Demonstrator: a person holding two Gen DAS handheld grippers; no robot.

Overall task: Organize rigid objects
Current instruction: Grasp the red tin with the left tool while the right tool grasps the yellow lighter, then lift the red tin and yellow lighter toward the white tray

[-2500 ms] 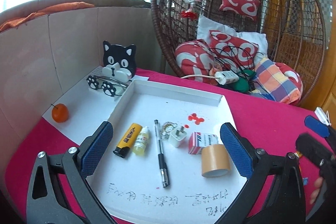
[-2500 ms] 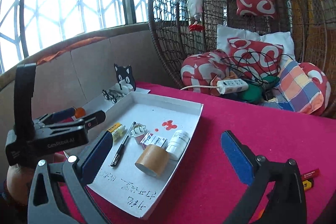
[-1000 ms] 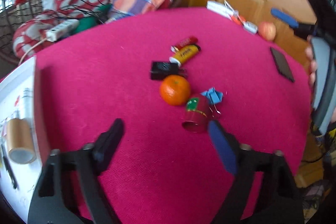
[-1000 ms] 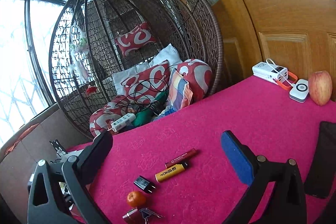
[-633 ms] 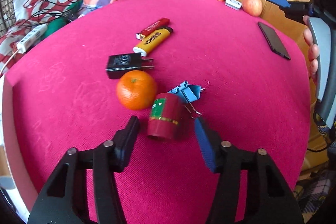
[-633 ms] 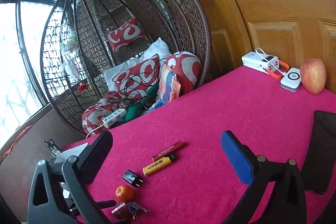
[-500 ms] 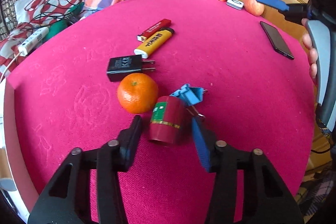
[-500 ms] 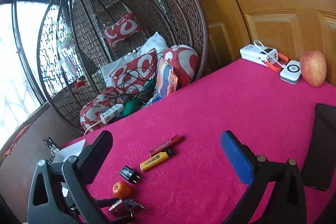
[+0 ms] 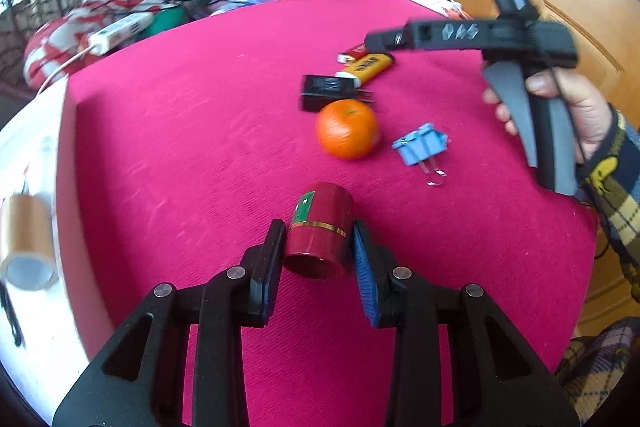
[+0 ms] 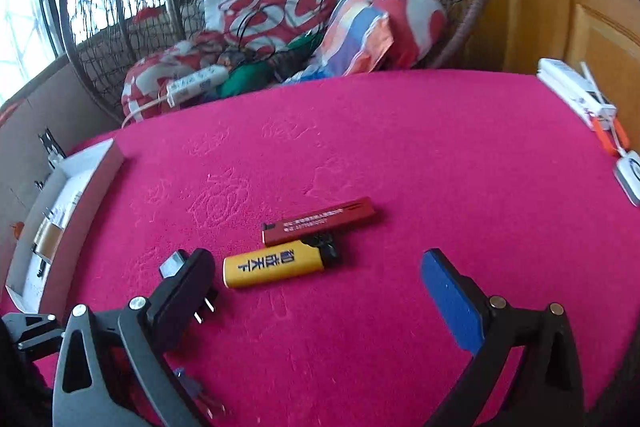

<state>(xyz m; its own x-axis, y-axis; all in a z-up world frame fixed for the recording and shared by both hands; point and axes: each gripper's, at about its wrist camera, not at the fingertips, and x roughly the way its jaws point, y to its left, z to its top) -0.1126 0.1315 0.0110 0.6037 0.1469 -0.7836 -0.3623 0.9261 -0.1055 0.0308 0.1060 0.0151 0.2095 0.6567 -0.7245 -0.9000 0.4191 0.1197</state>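
The white tray borders the red tablecloth on the left, open cloth between. The right gripper, jaws wide, hovers over the yellow lighter. The left gripper is closing on the red canister (apparently lifted); next, probably, carrying it trayward.

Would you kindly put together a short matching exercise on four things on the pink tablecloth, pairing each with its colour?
Things:
1. small can
2. binder clip
3. plug adapter
4. lighter with printed characters

Colours:
A. black
B. yellow
C. dark red with a gold band
D. light blue

Pairs: 1-C, 2-D, 3-A, 4-B
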